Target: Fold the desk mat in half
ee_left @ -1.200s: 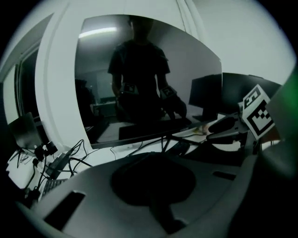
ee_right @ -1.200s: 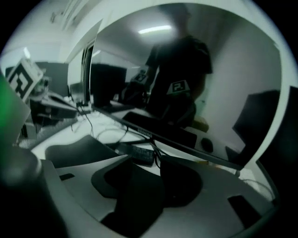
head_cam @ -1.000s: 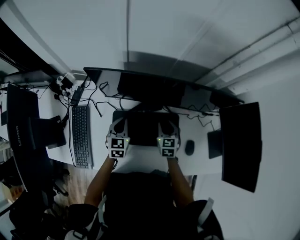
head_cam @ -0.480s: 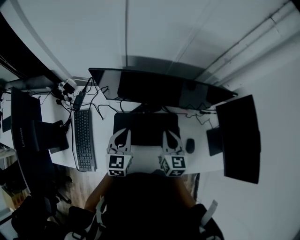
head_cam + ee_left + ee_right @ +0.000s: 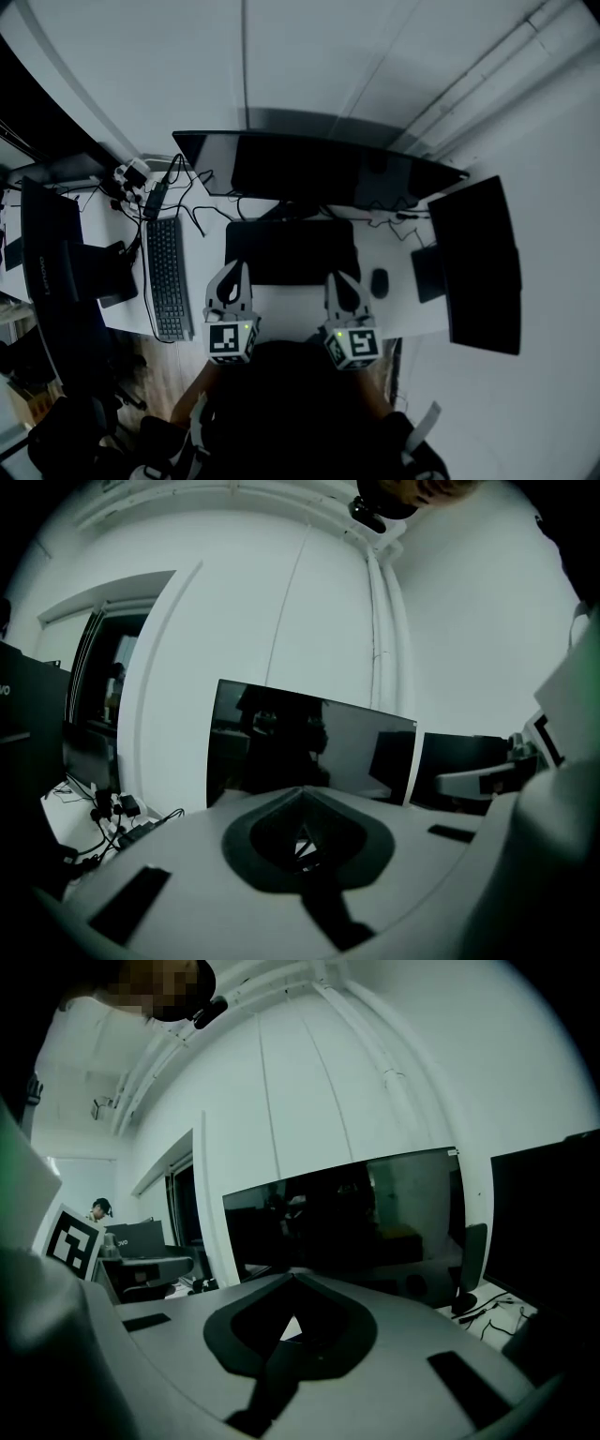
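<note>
The black desk mat point(image 5: 292, 251) lies flat on the white desk point(image 5: 295, 305), in front of the wide monitor. My left gripper point(image 5: 234, 266) hovers just off the mat's near left corner, with its jaws shut and nothing between them. Off the near right corner my right gripper point(image 5: 336, 277) is also shut and empty. Neither touches the mat. In the left gripper view the left gripper point(image 5: 302, 794) points at the monitor with its tips together. The right gripper point(image 5: 292, 1274) looks the same in the right gripper view.
A wide monitor point(image 5: 319, 173) stands behind the mat and a second dark screen point(image 5: 483, 267) at the right. A keyboard point(image 5: 165, 277) lies left of the mat, a mouse point(image 5: 379, 282) right of it. Cables point(image 5: 192, 206) and a laptop point(image 5: 52, 272) fill the left end.
Both grippers have drawn back from the mat's near corners toward the desk's front edge. The mat has stayed flat on the desk.
</note>
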Available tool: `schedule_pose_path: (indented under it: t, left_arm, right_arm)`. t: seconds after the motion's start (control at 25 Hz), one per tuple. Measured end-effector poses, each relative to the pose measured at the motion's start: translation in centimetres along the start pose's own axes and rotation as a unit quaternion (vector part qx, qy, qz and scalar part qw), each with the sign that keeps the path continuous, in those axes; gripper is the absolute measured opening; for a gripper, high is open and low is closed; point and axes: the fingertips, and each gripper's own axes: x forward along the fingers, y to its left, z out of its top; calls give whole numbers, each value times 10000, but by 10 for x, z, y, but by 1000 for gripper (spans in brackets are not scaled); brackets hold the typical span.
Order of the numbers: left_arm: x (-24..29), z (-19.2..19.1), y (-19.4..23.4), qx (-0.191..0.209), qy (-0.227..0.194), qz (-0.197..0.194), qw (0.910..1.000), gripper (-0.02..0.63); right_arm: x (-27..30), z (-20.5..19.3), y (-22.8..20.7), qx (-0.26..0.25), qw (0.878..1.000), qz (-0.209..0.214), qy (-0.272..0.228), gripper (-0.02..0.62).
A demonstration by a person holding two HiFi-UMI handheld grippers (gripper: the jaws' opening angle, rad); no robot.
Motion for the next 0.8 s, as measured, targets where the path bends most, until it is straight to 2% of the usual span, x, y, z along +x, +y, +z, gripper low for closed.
schedule_pose_path:
  t: [0.2,0.44,0.8]
  left_arm:
    - [-5,8,-2,-100,-129,61,9998,6]
    - [-5,2,-1,20,-25,77,10000,6]
    - [-4,2,-8,50,-104,13,9999,6]
  right_arm:
    - [-4,-5,-2,-130,9999,24,34,6]
    - [-4,-1,-1,37,10000,38,-2,6]
    - [-4,-1,-3,25,10000,17,21,6]
